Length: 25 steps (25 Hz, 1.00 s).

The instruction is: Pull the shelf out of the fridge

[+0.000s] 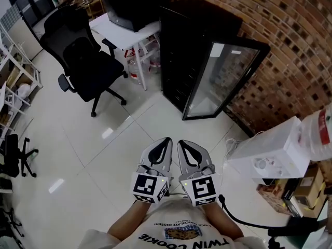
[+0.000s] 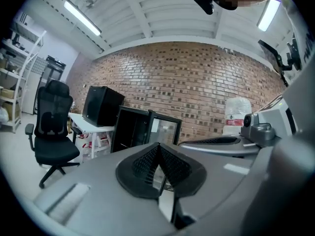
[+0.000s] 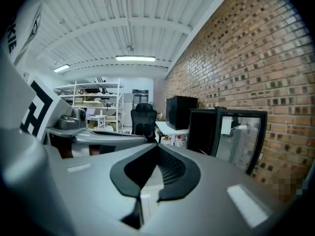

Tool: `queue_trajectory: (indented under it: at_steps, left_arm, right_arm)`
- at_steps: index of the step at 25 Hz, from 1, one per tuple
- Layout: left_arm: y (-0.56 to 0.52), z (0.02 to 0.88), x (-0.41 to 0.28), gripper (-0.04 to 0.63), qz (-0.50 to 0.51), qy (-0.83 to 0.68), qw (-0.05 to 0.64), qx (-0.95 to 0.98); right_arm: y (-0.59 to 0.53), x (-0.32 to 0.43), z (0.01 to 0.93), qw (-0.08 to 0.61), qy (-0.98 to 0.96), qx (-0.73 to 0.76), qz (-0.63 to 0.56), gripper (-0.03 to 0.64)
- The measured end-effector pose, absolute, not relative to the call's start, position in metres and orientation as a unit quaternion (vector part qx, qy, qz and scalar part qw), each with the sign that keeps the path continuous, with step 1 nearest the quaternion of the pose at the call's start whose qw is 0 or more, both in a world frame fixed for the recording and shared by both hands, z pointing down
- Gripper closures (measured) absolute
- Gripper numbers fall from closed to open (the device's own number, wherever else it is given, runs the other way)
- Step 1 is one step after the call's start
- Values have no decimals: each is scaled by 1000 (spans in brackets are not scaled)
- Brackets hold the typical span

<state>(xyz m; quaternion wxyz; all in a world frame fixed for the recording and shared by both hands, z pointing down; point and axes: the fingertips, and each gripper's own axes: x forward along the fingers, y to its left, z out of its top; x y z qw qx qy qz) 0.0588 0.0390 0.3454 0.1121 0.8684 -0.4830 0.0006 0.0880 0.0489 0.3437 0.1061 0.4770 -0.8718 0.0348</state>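
While left tongs [image 1: 166, 142] and right tongs [image 1: 182, 144] are closed, empty, the fridge [image 1: 180, 43] stands open; its shelf, likely stiff and light, wants gripping at the front edge.

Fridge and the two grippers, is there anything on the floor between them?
Nothing. In the head view, only bare white floor lies between the open fridge and the left gripper and right gripper.
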Motion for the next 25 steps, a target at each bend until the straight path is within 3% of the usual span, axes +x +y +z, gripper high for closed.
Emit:
queue_trajectory:
  at_steps: [15,25]
  left_arm:
    - [-79,343,-15,592,-10,-463,119,878]
    - [-108,353,8,592,-7,-422,121,898]
  right_arm:
    - [-66,13,341,124,-860,494,25,614]
    - [-97,34,347,120,-837,533,24,614]
